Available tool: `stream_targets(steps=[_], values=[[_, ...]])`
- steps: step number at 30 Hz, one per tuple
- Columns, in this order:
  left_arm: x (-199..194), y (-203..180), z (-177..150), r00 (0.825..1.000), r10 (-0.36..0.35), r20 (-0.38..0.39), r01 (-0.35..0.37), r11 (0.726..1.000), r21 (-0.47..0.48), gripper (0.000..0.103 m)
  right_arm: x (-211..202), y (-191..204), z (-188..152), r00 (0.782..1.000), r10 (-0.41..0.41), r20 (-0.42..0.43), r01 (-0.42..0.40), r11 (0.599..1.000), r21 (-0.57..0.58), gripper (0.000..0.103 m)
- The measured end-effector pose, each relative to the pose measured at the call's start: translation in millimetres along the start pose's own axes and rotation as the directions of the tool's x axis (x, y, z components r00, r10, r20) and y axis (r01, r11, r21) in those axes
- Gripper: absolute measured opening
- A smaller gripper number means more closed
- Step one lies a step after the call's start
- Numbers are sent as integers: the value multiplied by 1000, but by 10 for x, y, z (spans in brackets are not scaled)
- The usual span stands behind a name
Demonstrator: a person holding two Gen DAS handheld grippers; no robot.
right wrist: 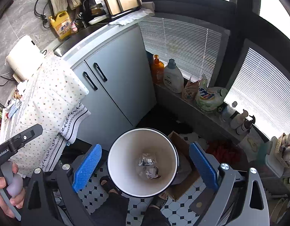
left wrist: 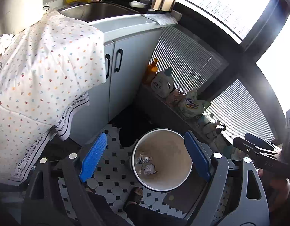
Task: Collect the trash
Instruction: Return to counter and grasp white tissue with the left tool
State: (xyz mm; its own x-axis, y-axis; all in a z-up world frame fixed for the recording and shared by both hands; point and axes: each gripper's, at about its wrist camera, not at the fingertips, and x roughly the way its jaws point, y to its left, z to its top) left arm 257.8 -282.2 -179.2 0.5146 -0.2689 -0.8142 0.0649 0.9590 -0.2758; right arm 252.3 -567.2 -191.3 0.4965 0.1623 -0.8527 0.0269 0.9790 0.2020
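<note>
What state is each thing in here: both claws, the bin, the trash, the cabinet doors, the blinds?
Left claw: open, nothing between its fingers.
Right claw: open, holding nothing.
Trash bin: upright on the tiled floor, no lid on it.
Crumpled trash: two wads lying at the bin's bottom.
Cabinet doors: closed.
Window blinds: lowered.
Floral cloth: draped over the counter edge.

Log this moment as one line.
left gripper: open, empty | right gripper: open, empty | bin: two crumpled wrappers inside
</note>
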Motion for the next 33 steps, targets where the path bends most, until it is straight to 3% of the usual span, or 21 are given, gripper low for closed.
stream_targets(steps=[8,17,33], values=[[-507,777,181,992,91,88,-85,994,-75,84,14,974,274,994,88,60,-81,991,-105,95],[-1010,1805,463,975,167,145,-145,978,-151,84,130,2126,582,986,148,72,-133,975,-176,95],[-1449,3463,683,946,254,203,-191,940,-284,84,565,3874,821,973,227,52,-201,931,-305,95]])
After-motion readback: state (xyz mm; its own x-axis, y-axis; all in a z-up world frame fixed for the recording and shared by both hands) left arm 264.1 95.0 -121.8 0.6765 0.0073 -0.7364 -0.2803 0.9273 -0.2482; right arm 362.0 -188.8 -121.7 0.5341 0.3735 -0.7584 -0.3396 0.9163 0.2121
